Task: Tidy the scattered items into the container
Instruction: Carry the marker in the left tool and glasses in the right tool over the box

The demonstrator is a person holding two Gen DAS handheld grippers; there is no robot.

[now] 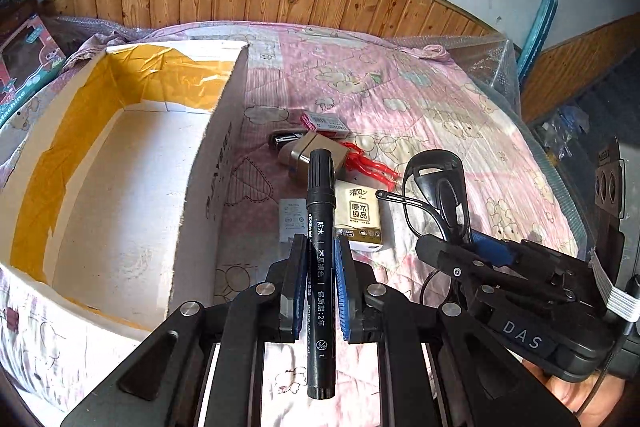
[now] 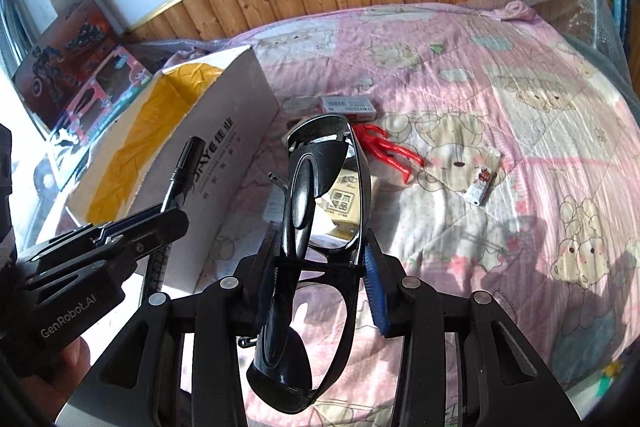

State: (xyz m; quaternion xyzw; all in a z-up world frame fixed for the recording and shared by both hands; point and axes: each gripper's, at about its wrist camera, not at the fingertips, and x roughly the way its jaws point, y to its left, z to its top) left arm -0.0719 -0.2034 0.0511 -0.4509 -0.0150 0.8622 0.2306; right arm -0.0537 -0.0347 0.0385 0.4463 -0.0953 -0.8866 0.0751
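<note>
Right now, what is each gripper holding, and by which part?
The left gripper clamps the black marker around mid-barrel, cap pointing forward. The right gripper grips the black sunglasses across the frame, near the bridge.

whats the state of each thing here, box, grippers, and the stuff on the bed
cardboard box: open, looks empty
left gripper: shut on the marker
marker: capped, held between the fingers
right gripper: shut on the sunglasses
sunglasses: held, lifted off the bed
tissue pack: lying flat on the quilt
red clip: lying on the quilt
small white box: closed, lying on the quilt
</note>
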